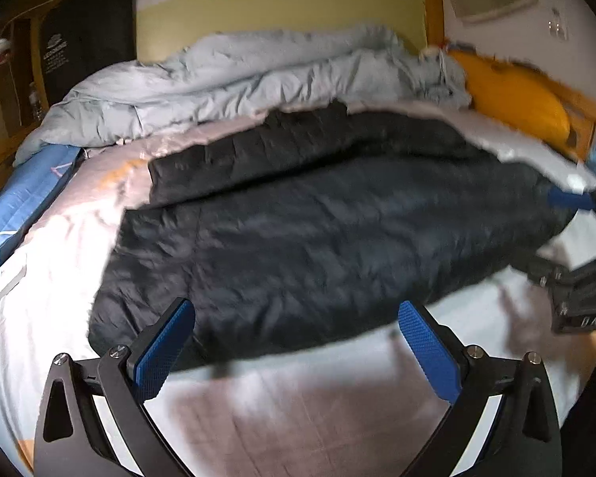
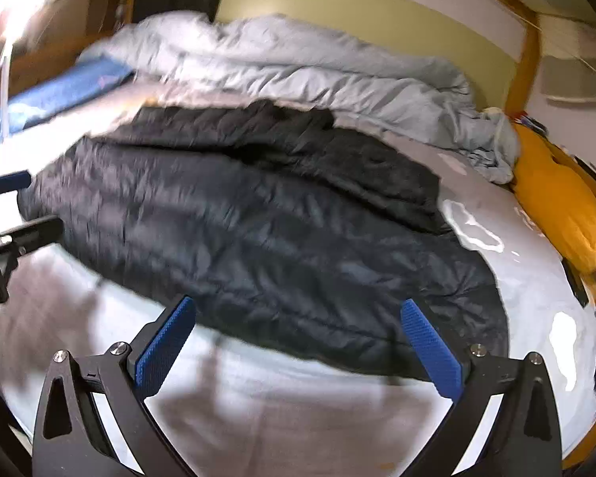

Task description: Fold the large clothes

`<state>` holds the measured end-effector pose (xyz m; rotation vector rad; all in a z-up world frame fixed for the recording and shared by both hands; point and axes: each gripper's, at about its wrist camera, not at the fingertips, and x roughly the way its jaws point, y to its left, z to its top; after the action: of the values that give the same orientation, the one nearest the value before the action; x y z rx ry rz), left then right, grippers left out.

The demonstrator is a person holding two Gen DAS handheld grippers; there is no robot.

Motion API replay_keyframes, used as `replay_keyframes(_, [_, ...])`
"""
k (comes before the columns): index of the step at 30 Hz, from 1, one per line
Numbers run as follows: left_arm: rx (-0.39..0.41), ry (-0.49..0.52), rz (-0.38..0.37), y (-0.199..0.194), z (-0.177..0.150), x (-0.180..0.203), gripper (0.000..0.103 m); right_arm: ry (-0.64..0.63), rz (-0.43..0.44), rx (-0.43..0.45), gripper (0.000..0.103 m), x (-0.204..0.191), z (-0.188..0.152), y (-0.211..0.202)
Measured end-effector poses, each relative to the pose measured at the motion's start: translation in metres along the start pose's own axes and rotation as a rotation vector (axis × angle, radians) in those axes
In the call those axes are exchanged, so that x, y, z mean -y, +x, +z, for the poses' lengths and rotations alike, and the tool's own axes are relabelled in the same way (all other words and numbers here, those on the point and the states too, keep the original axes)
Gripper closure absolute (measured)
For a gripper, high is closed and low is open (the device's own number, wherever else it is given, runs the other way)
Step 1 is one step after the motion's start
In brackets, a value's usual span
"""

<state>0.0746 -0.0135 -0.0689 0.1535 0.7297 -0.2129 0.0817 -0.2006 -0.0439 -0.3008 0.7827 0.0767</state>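
A dark quilted puffer jacket (image 1: 318, 214) lies spread across the pale bed sheet (image 1: 298, 397), with a blacker layer folded over its far edge. My left gripper (image 1: 297, 310) hovers open just short of the jacket's near hem, nothing between its blue pads. In the right wrist view the same jacket (image 2: 266, 230) fills the middle, and my right gripper (image 2: 298, 306) is open over its near hem, holding nothing. Each gripper shows at the other view's edge: the right gripper (image 1: 556, 234) by the jacket's right end, the left gripper (image 2: 24, 206) by its left end.
A crumpled grey duvet (image 1: 250, 75) is heaped along the far side of the bed. A yellow pillow (image 1: 512, 95) lies at the right by the wooden frame (image 1: 433, 4). Blue bedding (image 1: 24, 198) sits at the left edge.
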Motion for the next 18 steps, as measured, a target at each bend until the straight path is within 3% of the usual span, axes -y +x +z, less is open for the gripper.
replay_keyframes(5, [-0.065,0.043,0.067,0.026,-0.012,0.006,0.000,0.001,0.048,-0.077,0.001,-0.005,-0.009,0.020])
replay_keyframes(10, [-0.077,0.087,0.137,0.040,-0.017,0.009,0.000,-0.072,-0.025,-0.107,0.001,-0.014,-0.016,0.033])
replay_keyframes(18, [-0.064,-0.013,0.174,0.047,-0.009,-0.015,0.000,-0.002,-0.146,-0.122,0.001,0.015,-0.012,0.047])
